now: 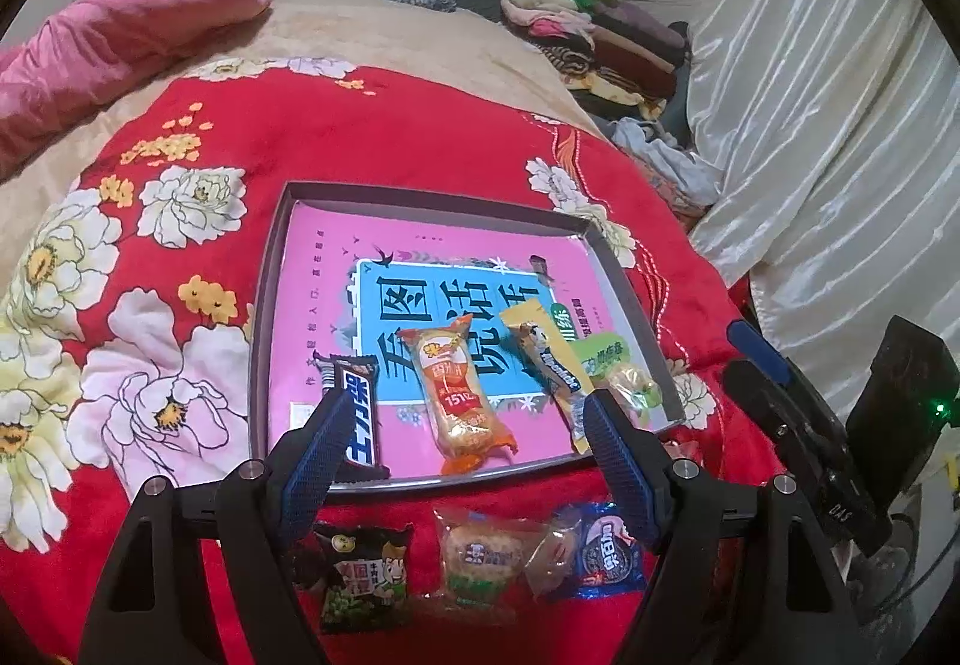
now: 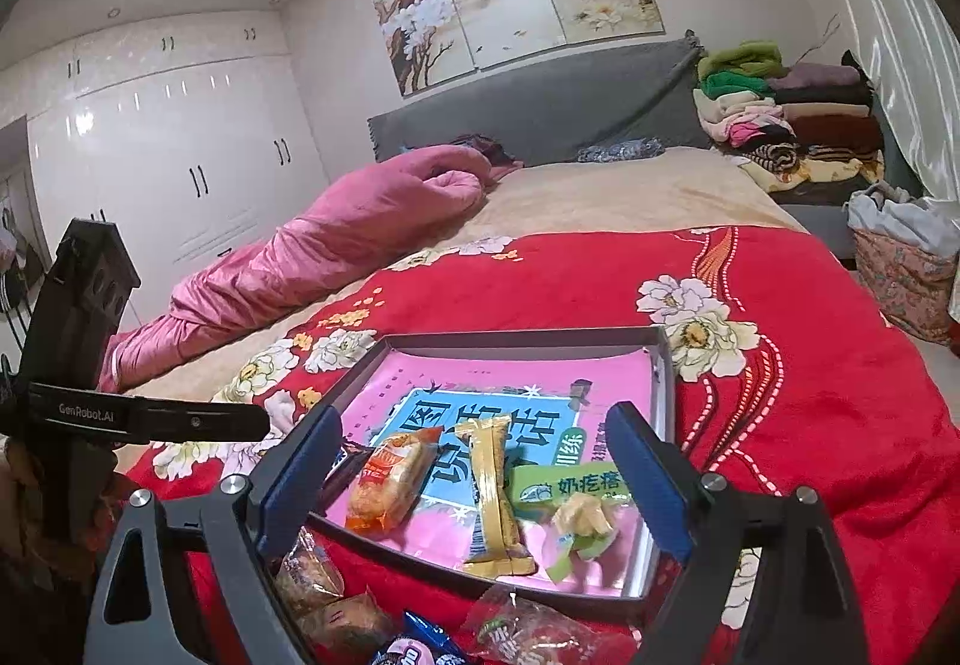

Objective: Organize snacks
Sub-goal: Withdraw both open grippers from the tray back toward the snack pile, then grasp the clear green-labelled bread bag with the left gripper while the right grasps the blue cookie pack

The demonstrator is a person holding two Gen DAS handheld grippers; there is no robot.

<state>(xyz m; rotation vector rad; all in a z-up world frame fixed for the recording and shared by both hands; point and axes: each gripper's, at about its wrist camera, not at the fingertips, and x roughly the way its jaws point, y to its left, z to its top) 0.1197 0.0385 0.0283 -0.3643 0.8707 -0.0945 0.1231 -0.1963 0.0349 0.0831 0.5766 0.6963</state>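
On a red floral blanket (image 1: 372, 143) covering the bed, we hold the left tongs (image 1: 468, 413) apart and empty at lower centre of the left view. In the tray (image 1: 273, 269) at mid-frame lie, left to right, a dark chocolate bar (image 1: 360, 419), an orange pastry pack (image 1: 459, 395), a yellow bar (image 1: 549, 365) and a green candy pack (image 1: 624, 374). Three more snacks wait below it, a green-pea bag (image 1: 363, 575), a rice cracker (image 1: 480, 560) and a blue cookie pack (image 1: 603, 554), while our right tongs (image 2: 480, 461) likewise gape empty.

Black angular gripper frames, silver round screws, blue textured fingers (image 1: 327, 434), white "GenRobot.AI" lettering, green indicator light
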